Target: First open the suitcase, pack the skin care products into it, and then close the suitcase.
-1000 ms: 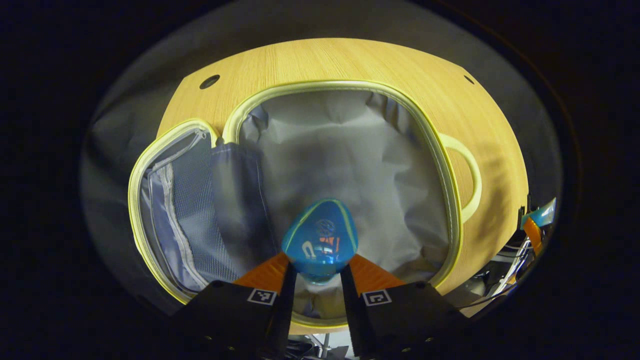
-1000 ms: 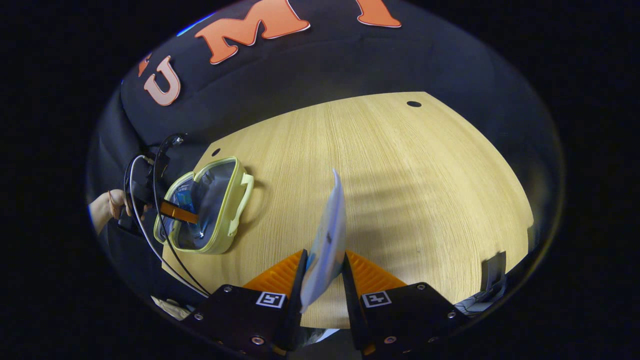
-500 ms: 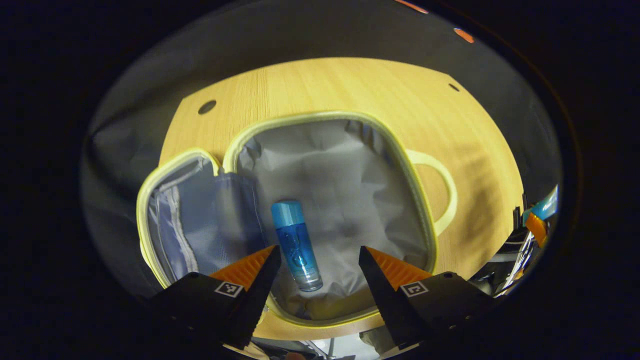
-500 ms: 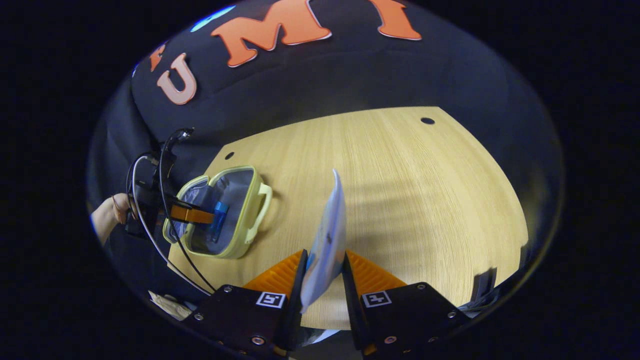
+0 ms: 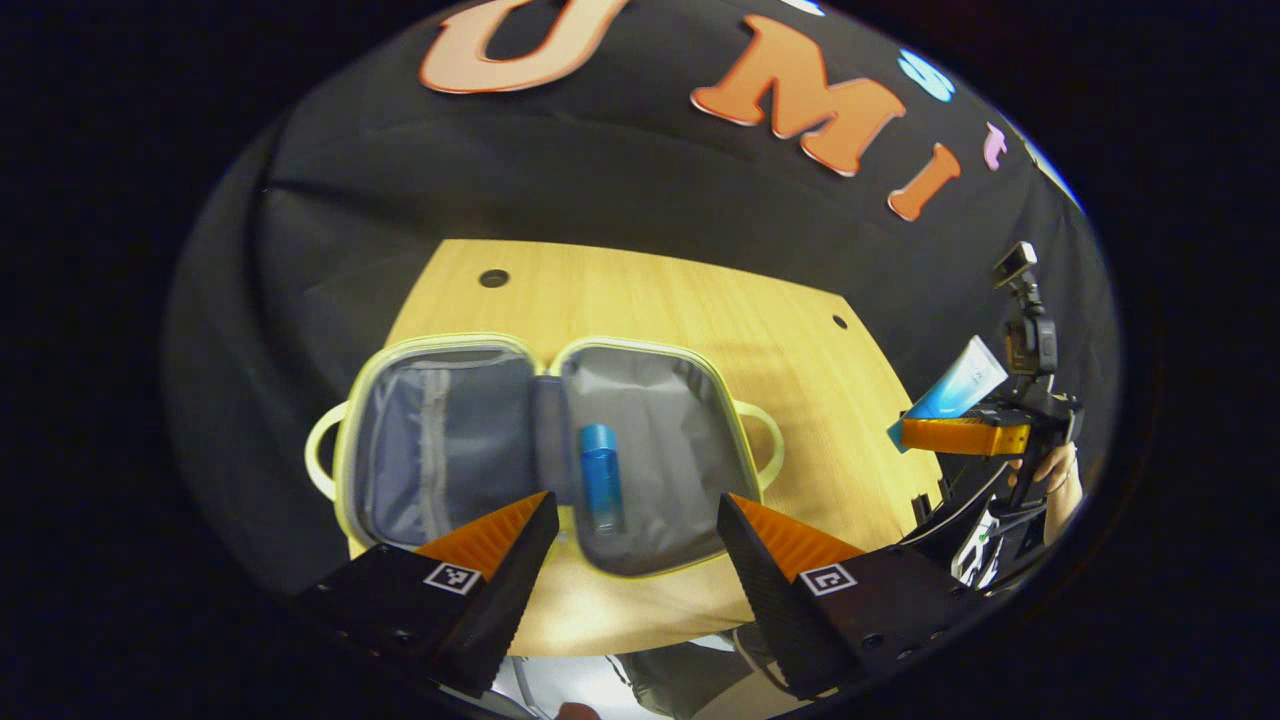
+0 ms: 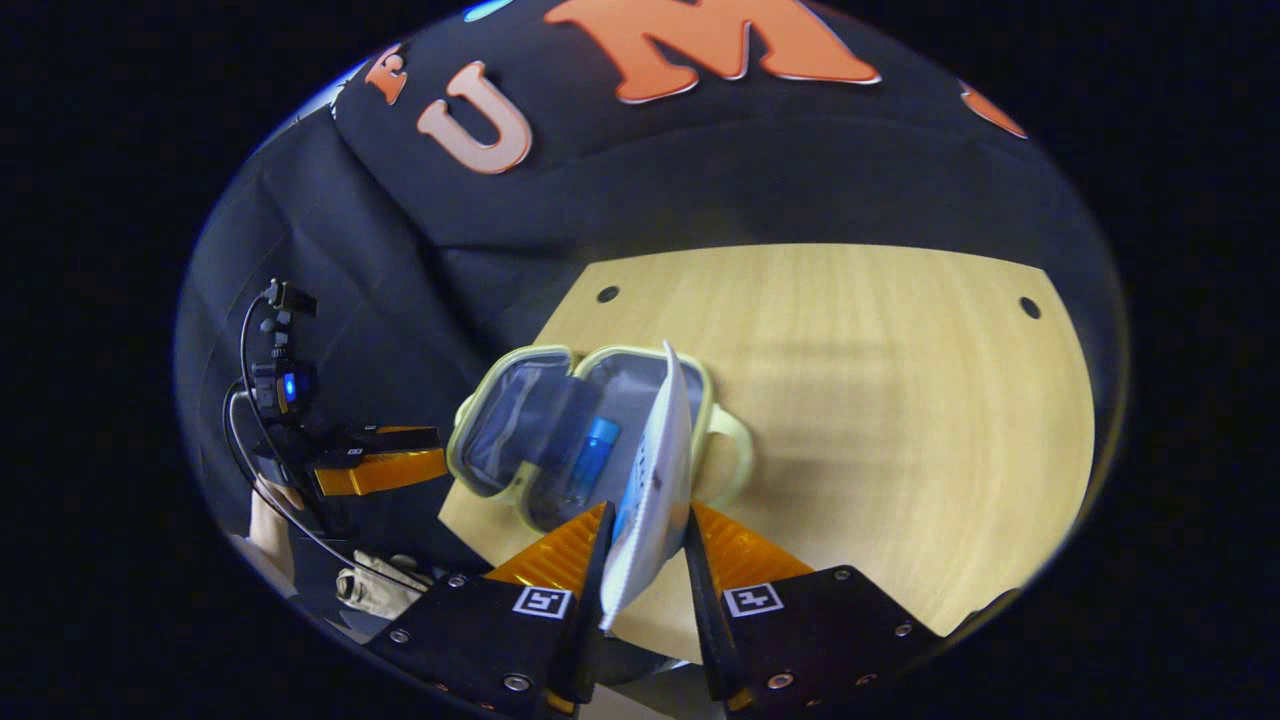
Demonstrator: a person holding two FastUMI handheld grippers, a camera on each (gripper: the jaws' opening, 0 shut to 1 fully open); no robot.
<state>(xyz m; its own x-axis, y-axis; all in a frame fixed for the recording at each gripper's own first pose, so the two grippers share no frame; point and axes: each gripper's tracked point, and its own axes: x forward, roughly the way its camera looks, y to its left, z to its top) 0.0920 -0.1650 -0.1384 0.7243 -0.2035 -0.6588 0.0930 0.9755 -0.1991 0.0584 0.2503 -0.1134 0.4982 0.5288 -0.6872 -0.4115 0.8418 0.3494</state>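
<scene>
An open suitcase (image 5: 545, 450) lies flat on the tabletop (image 5: 800, 340), a blue bottle (image 5: 600, 478) resting in its right half. The left tongs (image 5: 635, 520) hang released above it; at three o'clock, the right tongs (image 6: 640, 545) grip a soft tube (image 6: 655, 480) by its flat crimped end, probably light, pliant and safest held there.

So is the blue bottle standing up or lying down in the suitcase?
Lying down. The blue bottle rests on its side on the grey lining of the open suitcase, in the right half, beside the centre hinge.
</scene>
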